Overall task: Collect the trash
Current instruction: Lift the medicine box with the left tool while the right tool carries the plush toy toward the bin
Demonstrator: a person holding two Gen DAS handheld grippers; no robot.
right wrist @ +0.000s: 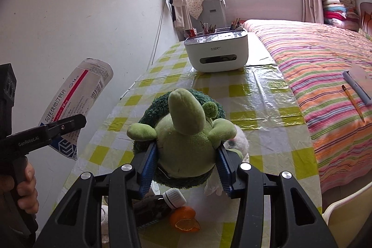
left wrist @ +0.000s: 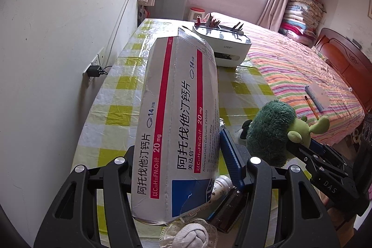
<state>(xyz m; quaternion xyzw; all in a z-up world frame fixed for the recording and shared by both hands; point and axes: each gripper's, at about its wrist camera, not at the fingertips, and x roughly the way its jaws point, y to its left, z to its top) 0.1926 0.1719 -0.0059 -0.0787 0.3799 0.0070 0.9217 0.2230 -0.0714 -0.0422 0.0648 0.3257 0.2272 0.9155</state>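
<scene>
1. Now the left hand-held gripper (left wrist: 183, 169) is squeezing an empty medicine box (left wrist: 179, 122) and holding it up above the worktop (left wrist: 121, 76).
2. The right hand-held gripper (right wrist: 186, 166) is pinching a green plush turtle (right wrist: 186, 138), just in front of the white organizer box (right wrist: 217, 55).
3. Near the turtle, an orange peel (right wrist: 184, 220), a brown bottle (right wrist: 160, 203) and a crumpled tissue (right wrist: 239, 143) are lying on the worktop.
4. So I think most of the trash is waiting to be picked up.
</scene>
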